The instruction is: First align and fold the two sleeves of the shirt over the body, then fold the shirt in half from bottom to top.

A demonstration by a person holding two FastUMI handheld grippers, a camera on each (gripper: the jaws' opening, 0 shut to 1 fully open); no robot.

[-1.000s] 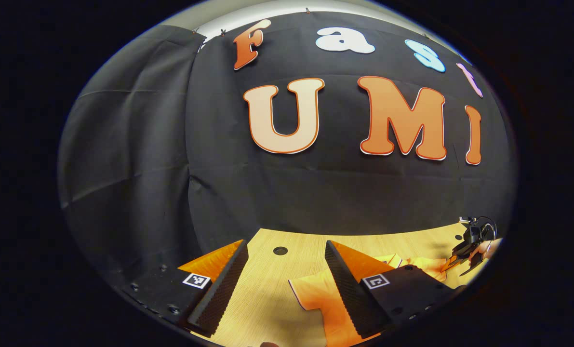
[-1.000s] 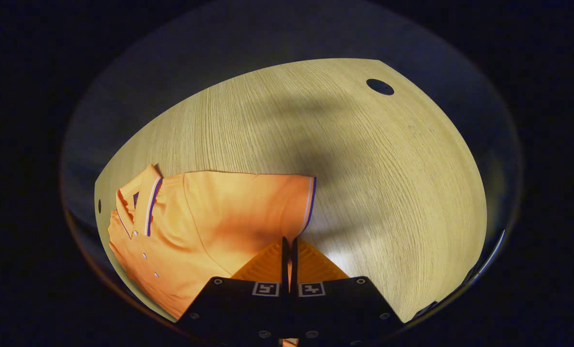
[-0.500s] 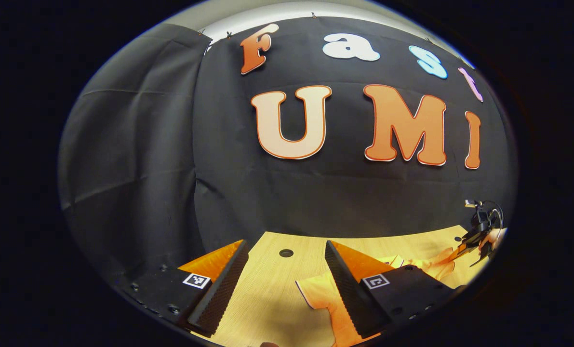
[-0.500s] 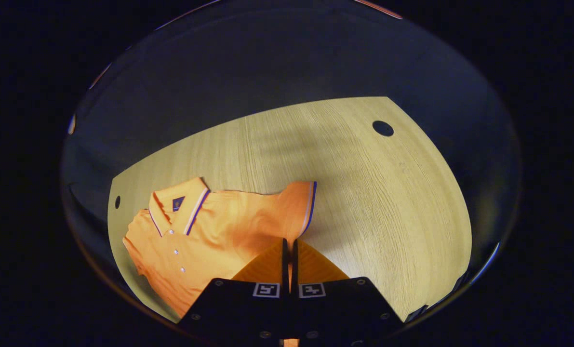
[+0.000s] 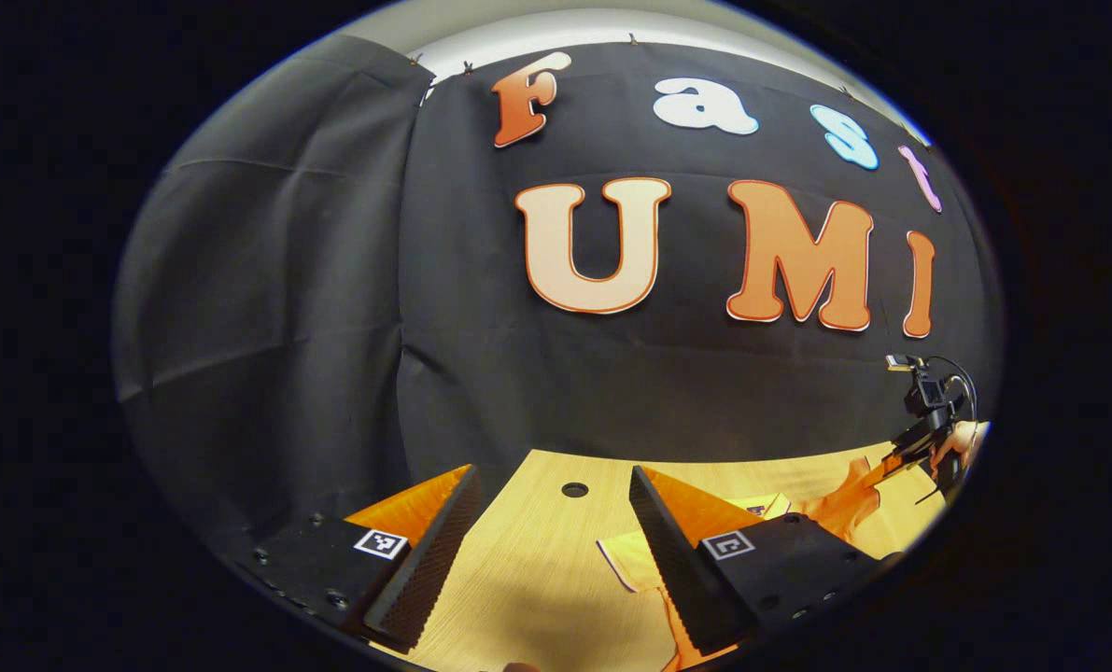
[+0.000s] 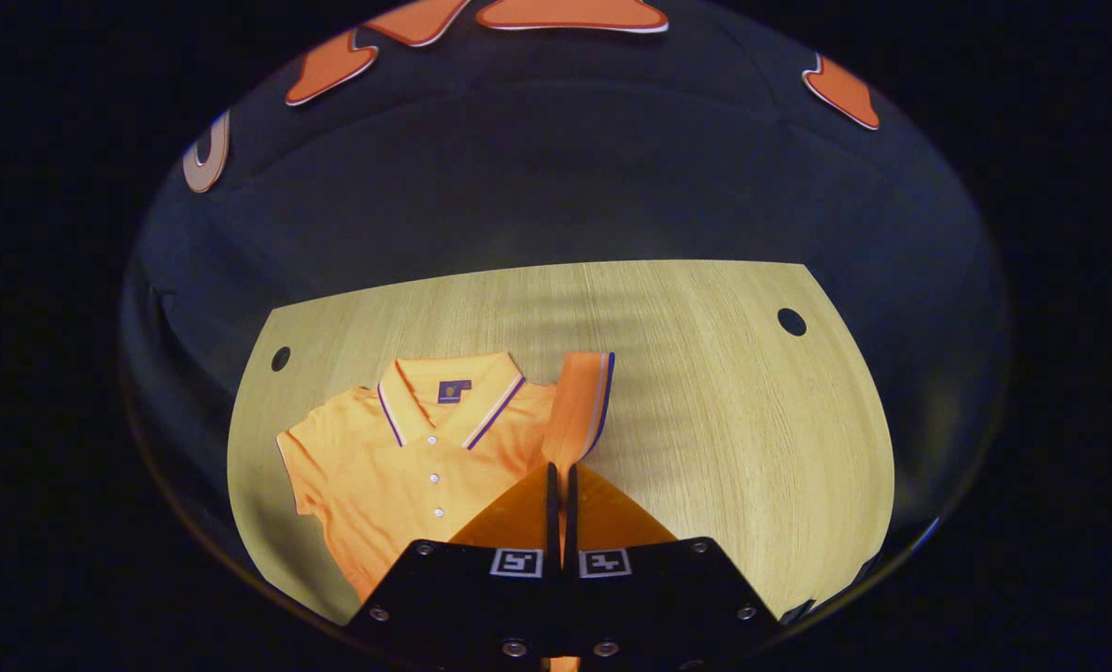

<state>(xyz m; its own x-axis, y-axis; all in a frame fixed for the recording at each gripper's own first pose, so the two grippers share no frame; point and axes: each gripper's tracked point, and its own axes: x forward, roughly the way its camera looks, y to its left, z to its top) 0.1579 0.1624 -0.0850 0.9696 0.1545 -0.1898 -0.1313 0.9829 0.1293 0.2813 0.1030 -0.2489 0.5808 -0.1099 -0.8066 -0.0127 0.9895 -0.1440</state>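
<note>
On the wooden table, right tongs pinch the shirt sleeve; left tongs gape.

1. I see bare tabletop right of the shirt, open for passage.
2. My left hand-held gripper has bare wood between its spread fingers.
3. The booth wall closes the far edge.

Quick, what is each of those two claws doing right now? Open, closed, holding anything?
Left gripper: open, holding nothing, above the table.
Right gripper: closed on the shirt sleeve, which it has lifted off the table.
</note>
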